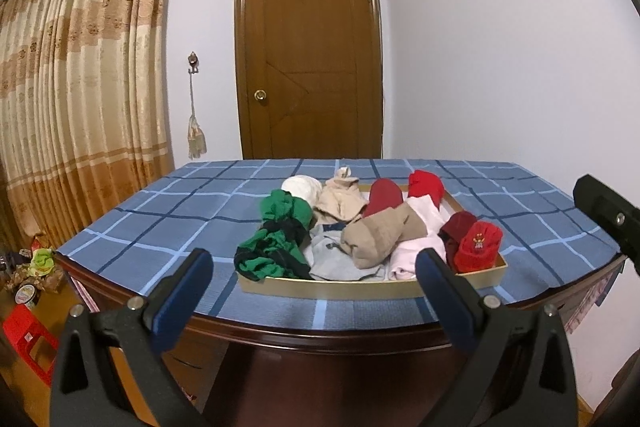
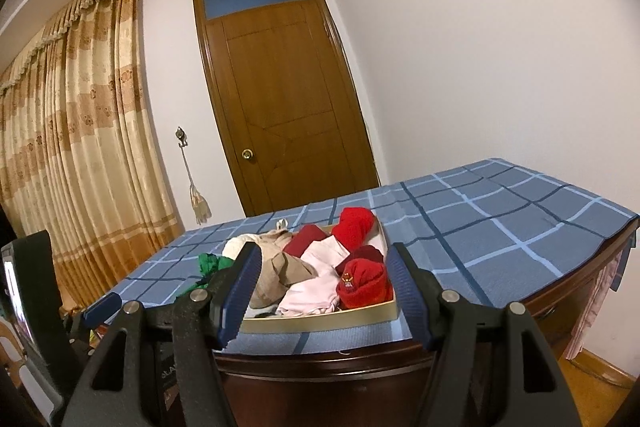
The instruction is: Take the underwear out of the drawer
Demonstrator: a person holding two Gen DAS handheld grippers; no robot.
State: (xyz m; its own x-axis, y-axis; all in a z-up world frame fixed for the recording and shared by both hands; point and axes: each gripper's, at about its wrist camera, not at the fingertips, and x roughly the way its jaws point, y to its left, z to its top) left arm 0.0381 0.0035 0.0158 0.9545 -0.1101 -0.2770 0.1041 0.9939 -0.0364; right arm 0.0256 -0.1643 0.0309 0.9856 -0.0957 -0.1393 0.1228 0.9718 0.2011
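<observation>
A shallow tan drawer tray [image 1: 360,289] sits on a table covered with a blue checked cloth [image 1: 160,223]. It is heaped with rolled underwear: a green piece [image 1: 280,239], a beige one [image 1: 380,233], a pink one [image 1: 416,251], a grey one [image 1: 336,259] and a red one [image 1: 478,245]. My left gripper [image 1: 312,261] hovers open before the table's front edge, short of the tray, with nothing held. My right gripper [image 2: 324,253] is also open and empty, just in front of the tray [image 2: 320,321], facing the red roll [image 2: 366,285] and the pink piece [image 2: 316,287].
The dark wooden table edge [image 1: 320,335] lies under both grippers. A closed wooden door [image 1: 308,67] and a patterned curtain [image 1: 80,107] stand behind the table. A red stool [image 1: 28,343] and clutter sit on the floor at left. The cloth [image 2: 520,227] stretches right of the tray.
</observation>
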